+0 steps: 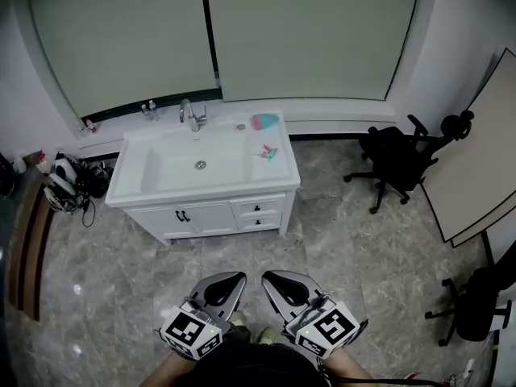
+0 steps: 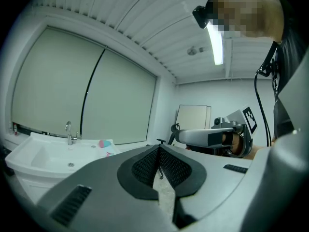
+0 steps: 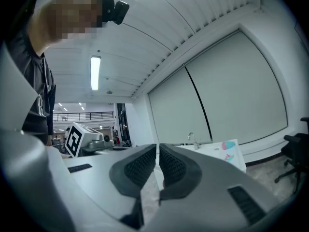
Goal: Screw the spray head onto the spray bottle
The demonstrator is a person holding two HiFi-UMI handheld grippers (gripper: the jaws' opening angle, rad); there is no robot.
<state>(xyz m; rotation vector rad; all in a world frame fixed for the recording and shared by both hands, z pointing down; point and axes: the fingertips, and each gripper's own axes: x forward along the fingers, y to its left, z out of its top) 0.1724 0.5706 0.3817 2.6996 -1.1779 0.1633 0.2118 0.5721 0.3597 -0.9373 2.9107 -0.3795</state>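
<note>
Short of the sink (image 1: 205, 193), left tongs (image 1: 235, 280), right tongs (image 1: 272, 278), closed.

A teal-and-pink spray bottle (image 1: 264, 121) lies on its side (small, far off); the matching spray head (image 1: 266, 151) lies apart, at its six o'clock.

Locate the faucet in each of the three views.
Head view: faucet upper centre, at the back edge of the basin.
Left gripper view: far left, below mid-height.
Right gripper view: just right of centre, below mid-height.
Shared landmark: the dark vertical window divider, rising behind the faucet.
</note>
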